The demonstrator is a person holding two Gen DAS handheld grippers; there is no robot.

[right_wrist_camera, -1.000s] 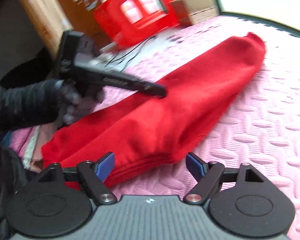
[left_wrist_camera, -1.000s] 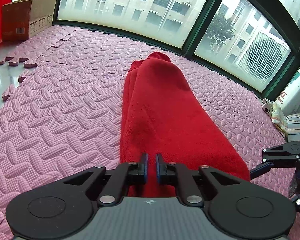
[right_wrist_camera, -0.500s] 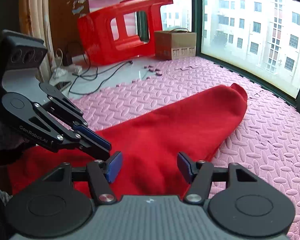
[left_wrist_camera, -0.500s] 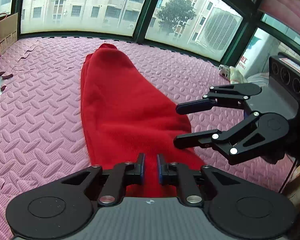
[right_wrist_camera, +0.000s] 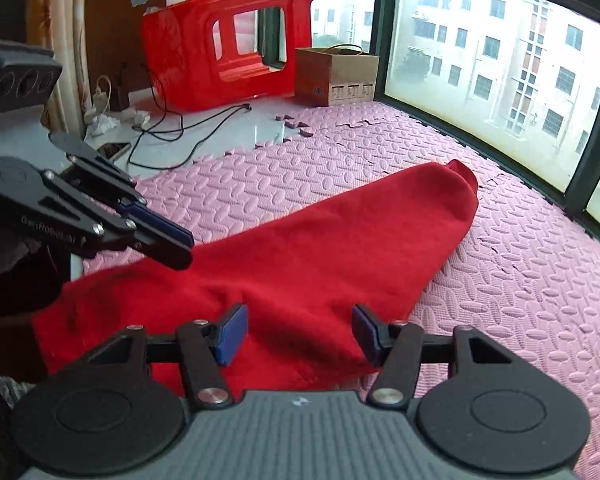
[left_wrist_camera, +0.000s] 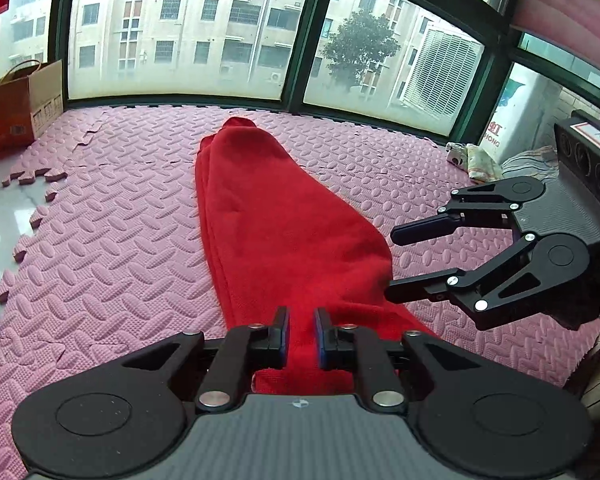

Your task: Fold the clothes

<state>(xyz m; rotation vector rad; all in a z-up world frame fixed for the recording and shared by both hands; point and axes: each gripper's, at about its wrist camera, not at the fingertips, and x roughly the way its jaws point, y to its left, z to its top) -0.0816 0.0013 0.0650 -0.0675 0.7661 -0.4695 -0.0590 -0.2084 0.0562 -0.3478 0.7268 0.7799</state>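
Red cloth (left_wrist_camera: 276, 236) on pink mat (left_wrist_camera: 112, 248)

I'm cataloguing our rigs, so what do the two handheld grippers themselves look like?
Both are matte black. The left gripper has round disc housings, linkage arms with silver rivets, a grey carbon-weave body and blue pads on its fingers. The right gripper matches it, also with blue pads. Seen from the other camera, its boxy head carries three round ports and a red-edged label. The left one's arm bears small, unreadable white lettering.
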